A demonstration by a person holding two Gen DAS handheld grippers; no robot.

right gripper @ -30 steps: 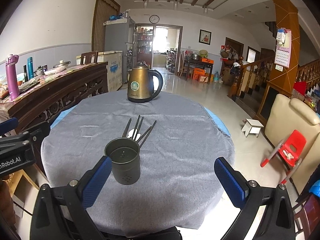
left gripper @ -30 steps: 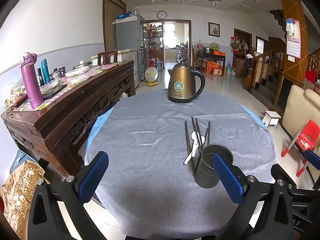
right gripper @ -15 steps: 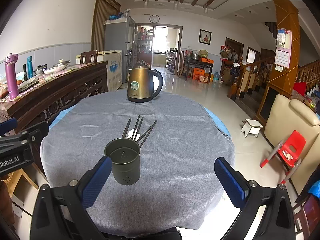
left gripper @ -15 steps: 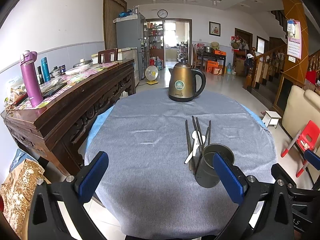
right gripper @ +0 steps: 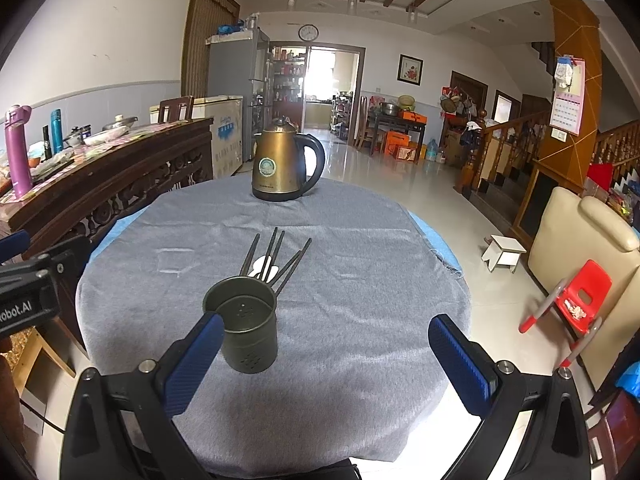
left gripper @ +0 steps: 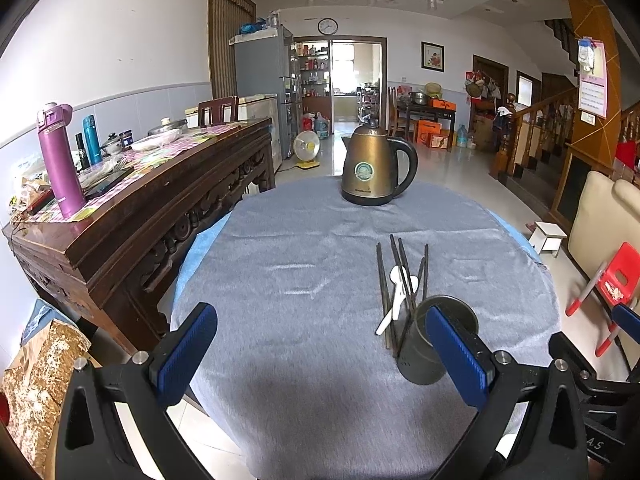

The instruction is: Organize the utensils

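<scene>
1. both grippers hang over the near edge of the bench (right gripper: 360,320), which is covered with a grey cloth (left gripper: 312,360). the left gripper (left gripper: 320,356) and the right gripper (right gripper: 328,364) each have the jaws spread wide and hold nothing.
2. the cup (right gripper: 246,332) stands upright on the cloth, empty, with small holes in its wall and floor. in the right view it sits just past the left blue pad.
3. the chopsticks (left gripper: 396,280) lie flat in a loose fan just behind the cup, with the near ends touching or almost touching its side. i cannot tell which.
4. two white spoons (left gripper: 396,288) lie among the sticks, partly under them.
5. the kettle (right gripper: 280,164) stands well apart at the far side.
6. judged handling: the sticks look thin, stiff, light and probably slick, so they may roll or twist in a pinch. a hold near mid-length, across the shaft, should keep one level.
7. the spoons look light and rigid, perhaps plastic or ceramic. the handle, where it pokes clear of the sticks, is the best hold.
8. the cup looks light and could tip if knocked, so it may need steadying.
</scene>
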